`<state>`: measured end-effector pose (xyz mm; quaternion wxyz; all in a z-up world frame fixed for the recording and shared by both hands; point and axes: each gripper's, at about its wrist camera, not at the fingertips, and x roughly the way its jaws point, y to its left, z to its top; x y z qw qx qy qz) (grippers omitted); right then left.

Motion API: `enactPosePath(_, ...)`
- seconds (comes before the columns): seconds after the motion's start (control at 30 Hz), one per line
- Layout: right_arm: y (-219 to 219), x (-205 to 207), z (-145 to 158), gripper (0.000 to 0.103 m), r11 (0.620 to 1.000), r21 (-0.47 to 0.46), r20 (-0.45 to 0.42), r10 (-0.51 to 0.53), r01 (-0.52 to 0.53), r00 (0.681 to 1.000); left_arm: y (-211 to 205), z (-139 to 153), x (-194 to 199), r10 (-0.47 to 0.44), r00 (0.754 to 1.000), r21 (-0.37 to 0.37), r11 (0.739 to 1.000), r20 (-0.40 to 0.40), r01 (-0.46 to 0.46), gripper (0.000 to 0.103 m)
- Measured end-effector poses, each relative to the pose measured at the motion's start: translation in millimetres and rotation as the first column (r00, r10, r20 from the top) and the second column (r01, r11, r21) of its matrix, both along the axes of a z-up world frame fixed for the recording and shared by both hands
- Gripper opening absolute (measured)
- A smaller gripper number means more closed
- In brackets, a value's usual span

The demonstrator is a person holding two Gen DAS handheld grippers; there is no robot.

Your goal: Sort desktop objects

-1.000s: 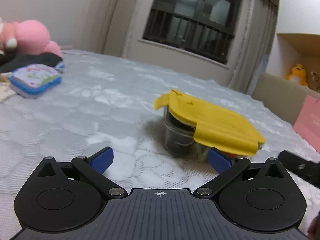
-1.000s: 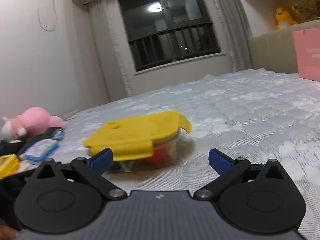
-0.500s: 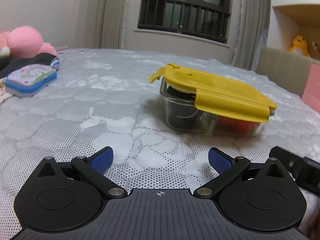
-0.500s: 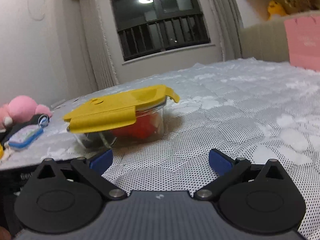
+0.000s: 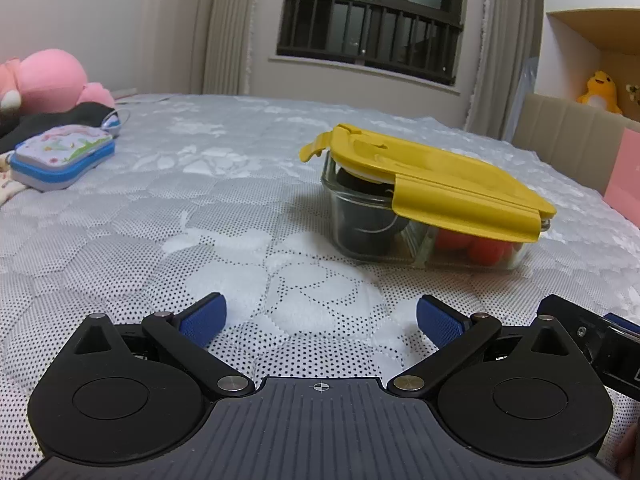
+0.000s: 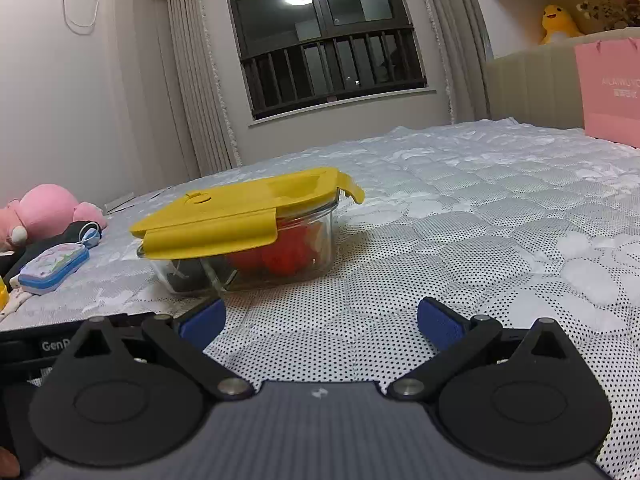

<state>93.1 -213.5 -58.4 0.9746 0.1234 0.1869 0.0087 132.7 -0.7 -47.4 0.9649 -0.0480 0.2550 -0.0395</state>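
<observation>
Two grippers sit low over a white quilted bed (image 5: pixel 200 208), and you face a dark barred window (image 5: pixel 372 36) with curtains at the top of both views. In the left wrist view, your left gripper (image 5: pixel 320 318) fills the bottom edge, its blue pads spread wide with nothing between them. The box (image 5: pixel 420 224), clear glass with a yellow lid (image 5: pixel 440 184) lying askew on top, rests on the bed right of centre, well ahead of the pads and apart from them. Dark things fill its left part, red ones its right. At far left lie a pink plush (image 5: pixel 48 80) and a blue-edged case (image 5: pixel 60 156); a yellow toy (image 5: pixel 600 90) sits upper right. In the right wrist view, your right gripper (image 6: pixel 322 320) is equally wide and empty, with the box left of centre, just beyond its left pad. A pink bag (image 6: pixel 612 92) stands at far right. Nothing lies between either gripper and the box.
</observation>
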Motion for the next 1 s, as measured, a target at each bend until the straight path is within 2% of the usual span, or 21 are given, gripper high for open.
enactPosePath(0.83, -1, -2, -1, 0.103, 1.000, 0.008, 0.018, 0.002, -0.002, 1.000, 2, 0, 0, 0.001, 1.000, -0.018, 1.000, 0.008, 0.000, 0.103)
enactPosePath(1.0, -17, -1, 12, 0.103, 0.992, 0.086, -0.007, 0.090, -0.089, 0.996, 11, 12, 6, -0.059, 0.998, -0.063, 0.996, -0.037, 0.057, 0.103)
